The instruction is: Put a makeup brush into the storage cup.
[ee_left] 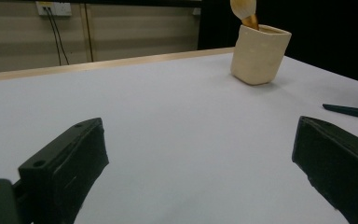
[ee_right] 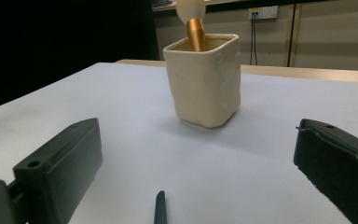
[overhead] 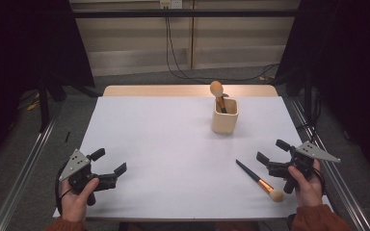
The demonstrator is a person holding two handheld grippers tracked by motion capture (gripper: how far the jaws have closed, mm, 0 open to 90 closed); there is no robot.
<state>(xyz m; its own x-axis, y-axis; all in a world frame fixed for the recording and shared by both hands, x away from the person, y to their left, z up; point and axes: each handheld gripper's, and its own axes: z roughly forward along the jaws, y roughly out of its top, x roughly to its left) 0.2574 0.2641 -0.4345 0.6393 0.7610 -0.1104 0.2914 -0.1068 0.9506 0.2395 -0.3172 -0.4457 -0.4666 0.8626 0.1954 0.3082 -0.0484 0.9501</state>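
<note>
A cream square cup [overhead: 224, 116] stands at the back right of the white table, with a makeup brush [overhead: 217, 93] upright in it, head up. A second brush [overhead: 260, 181] lies flat at the front right, dark handle toward the cup, pale head near the person's right hand. My right gripper [overhead: 274, 151] is open just right of that brush, nothing between its jaws; its own view shows the cup [ee_right: 204, 84] ahead and the handle tip [ee_right: 160, 208] below. My left gripper [overhead: 109, 161] is open at the front left, empty, facing the cup [ee_left: 259, 54].
The white table top [overhead: 173, 144] has a wooden strip along its far edge. Metal rails run down both sides of the table. Cables hang from a wall socket at the back. Black curtains stand left and right.
</note>
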